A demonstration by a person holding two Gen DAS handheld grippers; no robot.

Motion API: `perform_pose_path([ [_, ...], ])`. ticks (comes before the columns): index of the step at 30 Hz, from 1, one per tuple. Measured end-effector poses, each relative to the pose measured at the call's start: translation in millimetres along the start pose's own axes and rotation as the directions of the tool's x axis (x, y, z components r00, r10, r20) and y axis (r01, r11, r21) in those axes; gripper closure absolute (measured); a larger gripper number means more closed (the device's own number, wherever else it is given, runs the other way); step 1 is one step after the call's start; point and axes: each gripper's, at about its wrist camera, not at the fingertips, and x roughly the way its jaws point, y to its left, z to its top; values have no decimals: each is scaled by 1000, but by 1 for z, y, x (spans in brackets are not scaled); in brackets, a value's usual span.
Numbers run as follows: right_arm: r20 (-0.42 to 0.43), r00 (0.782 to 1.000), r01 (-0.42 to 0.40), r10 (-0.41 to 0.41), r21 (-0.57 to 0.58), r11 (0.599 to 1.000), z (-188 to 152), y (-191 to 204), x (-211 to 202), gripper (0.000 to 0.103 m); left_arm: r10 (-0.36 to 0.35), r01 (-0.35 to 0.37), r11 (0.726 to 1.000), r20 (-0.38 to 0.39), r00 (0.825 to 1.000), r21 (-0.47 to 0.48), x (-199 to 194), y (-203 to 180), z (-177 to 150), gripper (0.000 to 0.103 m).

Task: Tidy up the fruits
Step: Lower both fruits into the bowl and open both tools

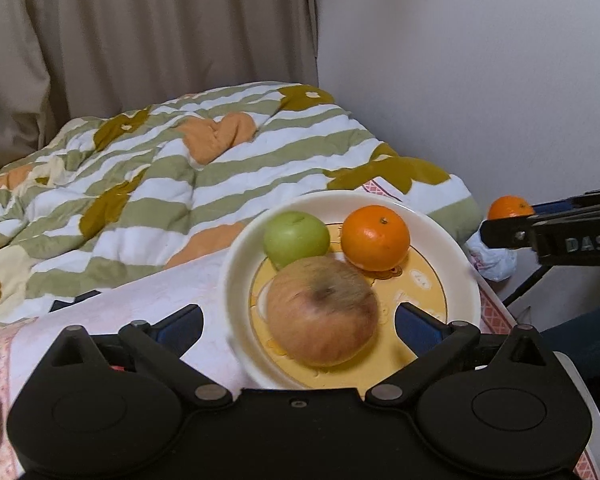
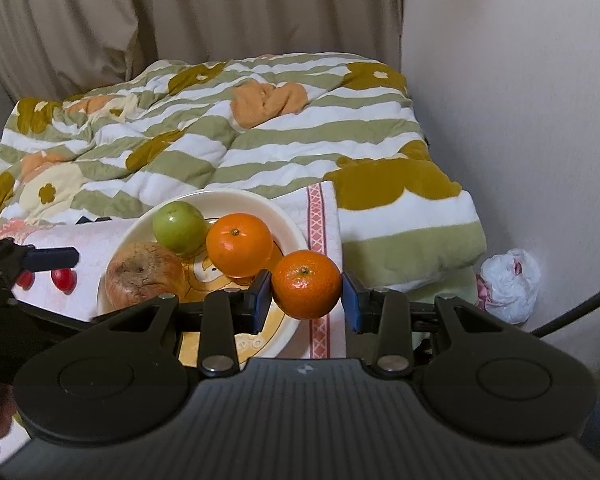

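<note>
A cream plate (image 1: 236,264) with a yellow centre sits on a pink-patterned cloth. In it lie a green apple (image 1: 296,238), an orange (image 1: 375,238) and a large reddish apple (image 1: 322,312), which looks blurred. My left gripper (image 1: 300,320) is open, its blue pads wide on either side of the reddish apple and clear of it. My right gripper (image 2: 306,286) is shut on a second orange (image 2: 306,284), held above the plate's (image 2: 260,204) right rim. The same orange (image 1: 510,208) shows at the far right of the left wrist view.
Two small red fruits (image 2: 64,279) lie on the cloth left of the plate, beneath the left gripper's finger (image 2: 52,259). A striped flowered quilt (image 2: 220,136) is bunched behind the plate. A white plastic bag (image 2: 508,284) lies by the wall at right. Curtains hang behind.
</note>
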Motion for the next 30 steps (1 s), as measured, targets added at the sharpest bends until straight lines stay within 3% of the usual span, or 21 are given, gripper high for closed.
perform_pose_path([
  [9, -54, 995, -88, 81, -151, 985, -11, 32, 36, 50, 38, -38, 998, 2, 999, -55, -24, 14, -11, 0],
  [18, -64, 992, -118, 105, -262, 958, -23, 50, 59, 50, 73, -73, 993, -3, 997, -97, -35, 26, -23, 0],
  [20, -62, 993, -117, 104, -273, 955, -24, 50, 60, 40, 80, -79, 991, -3, 997, -107, -37, 29, -24, 0],
  [24, -18, 996, -84, 82, -289, 954, -26, 50, 50, 4, 95, -94, 988, 3, 996, -121, -44, 30, -26, 0],
  [30, 4, 997, -69, 73, -287, 956, -31, 47, 33, 1, 107, -103, 986, 20, 994, -134, -61, 28, -30, 0],
])
